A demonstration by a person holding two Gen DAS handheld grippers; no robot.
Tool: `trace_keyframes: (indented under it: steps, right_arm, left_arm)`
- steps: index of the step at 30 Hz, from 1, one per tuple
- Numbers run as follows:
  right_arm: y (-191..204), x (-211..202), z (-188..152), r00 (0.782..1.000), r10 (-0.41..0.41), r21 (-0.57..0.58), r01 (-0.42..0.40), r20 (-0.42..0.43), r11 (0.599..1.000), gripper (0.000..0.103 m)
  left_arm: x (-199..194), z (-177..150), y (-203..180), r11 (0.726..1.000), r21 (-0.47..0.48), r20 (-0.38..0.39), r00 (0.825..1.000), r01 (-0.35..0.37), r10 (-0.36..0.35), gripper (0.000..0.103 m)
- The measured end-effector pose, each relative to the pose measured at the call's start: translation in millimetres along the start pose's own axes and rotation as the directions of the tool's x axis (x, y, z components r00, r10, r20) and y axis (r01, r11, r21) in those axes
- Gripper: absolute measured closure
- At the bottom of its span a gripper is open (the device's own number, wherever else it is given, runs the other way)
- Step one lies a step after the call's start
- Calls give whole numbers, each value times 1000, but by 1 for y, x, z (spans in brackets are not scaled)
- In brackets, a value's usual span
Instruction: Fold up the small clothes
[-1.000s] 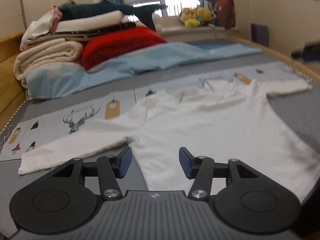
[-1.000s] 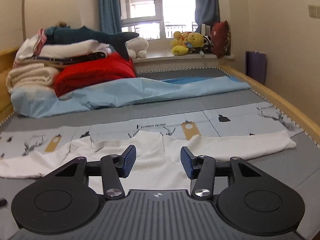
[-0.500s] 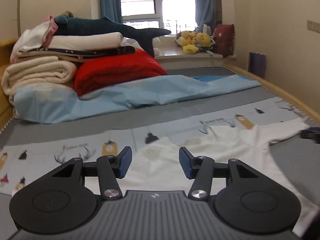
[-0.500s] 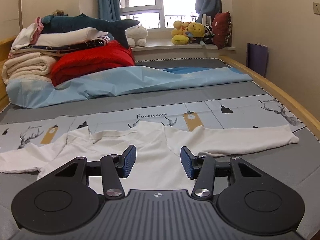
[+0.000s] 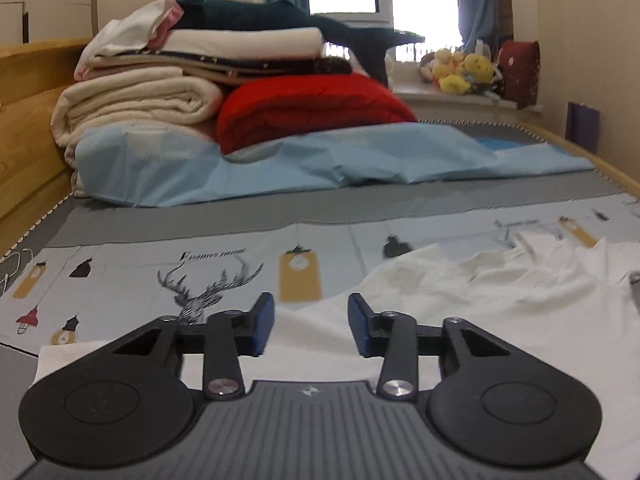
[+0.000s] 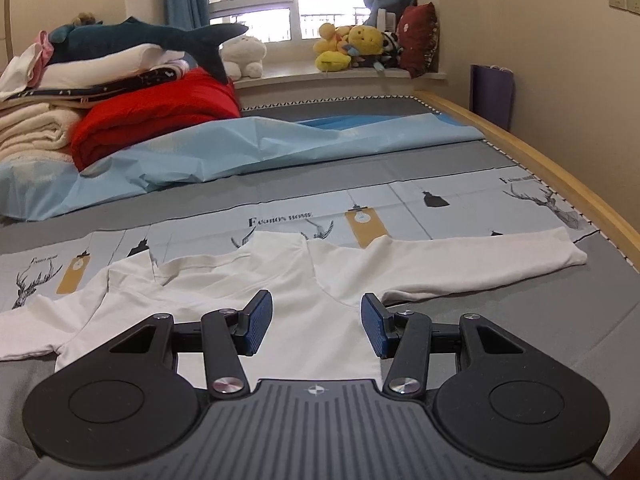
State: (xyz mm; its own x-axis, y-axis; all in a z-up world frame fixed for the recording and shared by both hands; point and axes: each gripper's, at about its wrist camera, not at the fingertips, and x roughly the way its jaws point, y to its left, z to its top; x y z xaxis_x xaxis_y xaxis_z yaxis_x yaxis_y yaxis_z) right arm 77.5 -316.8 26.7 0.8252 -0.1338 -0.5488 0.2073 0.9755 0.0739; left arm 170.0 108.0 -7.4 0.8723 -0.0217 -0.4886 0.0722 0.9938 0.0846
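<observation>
The left gripper point(image 5: 311, 330), black with blue-padded jaws, has those jaws spread with nothing between them, low over the left sleeve of a small white long-sleeved cotton shirt point(image 5: 460, 304). The right gripper point(image 6: 317, 326), of the same make, also has its jaws spread and empty, above the shirt's point(image 6: 280, 292) chest. The shirt lies flat on the bed, front up, both sleeves stretched out sideways and the collar pointing away from the grippers. Under it is a grey bed sheet with a pale printed band of deer heads and tan tags point(image 6: 400, 208). Beyond the shirt a crumpled light blue sheet point(image 6: 260, 152) runs across the bed. Behind that, left of the shirt, sits a folded red quilt point(image 6: 160, 116) beside a stack of cream blankets point(image 5: 136, 104), with a dark teal plush shark point(image 6: 140, 38) on top. Farthest off, yellow plush toys point(image 6: 348, 46) rest on the windowsill.
</observation>
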Motion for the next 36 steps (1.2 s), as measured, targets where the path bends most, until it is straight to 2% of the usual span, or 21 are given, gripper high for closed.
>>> trace_keyframes:
  steps: [3,5,9,12,15,18,20,22,26,27,29,32,35,36]
  right_arm:
    - [12,5,1,1000,5,-37,-5,-3,999,52]
    - [20,8,2,1000,8,-56,-9,-7,998,52]
    - [32,14,2,1000,11,-94,-12,-15,996,52]
    - [38,17,1,1000,8,-122,-10,-17,993,52]
    - [39,19,2,1000,7,-126,-9,-16,992,52]
    - [38,19,2,1000,3,-120,-6,-18,993,52]
    - [37,20,2,1000,1,-121,-4,-23,993,52]
    - [36,21,1,1000,0,-129,-4,-28,992,52]
    - [36,23,-1,999,-8,-159,1,-40,987,52]
    - [36,24,-1,999,-11,-164,4,-42,986,52]
    - [34,24,-2,999,-16,-170,8,-47,985,52]
    - [32,26,-3,998,-24,-175,14,-56,984,52]
    - [33,27,-5,998,-27,-181,15,-64,983,52]
    - [35,27,-5,997,-27,-186,14,-66,983,52]
  left_arm:
    - [13,-9,29,996,-84,-22,1000,-5,3,71]
    - [20,-15,50,988,-153,-45,999,-35,28,75]
    - [31,-24,93,959,-245,-92,988,-143,124,77]
    - [40,-32,127,918,-307,-149,965,-252,215,77]
    - [47,-42,158,866,-350,-211,931,-356,298,77]
    - [54,-56,189,805,-366,-279,880,-467,384,76]
    - [58,-66,206,768,-380,-318,853,-515,415,74]
    - [64,-78,224,724,-381,-359,813,-575,457,71]
    - [75,-101,252,643,-357,-435,730,-678,528,52]
    - [78,-106,258,629,-360,-451,718,-689,529,49]
    - [82,-115,270,610,-382,-480,713,-694,511,46]
    - [81,-123,285,566,-432,-487,710,-702,509,34]
    - [79,-127,298,530,-492,-495,723,-691,482,35]
    - [78,-126,301,526,-503,-494,728,-686,475,37]
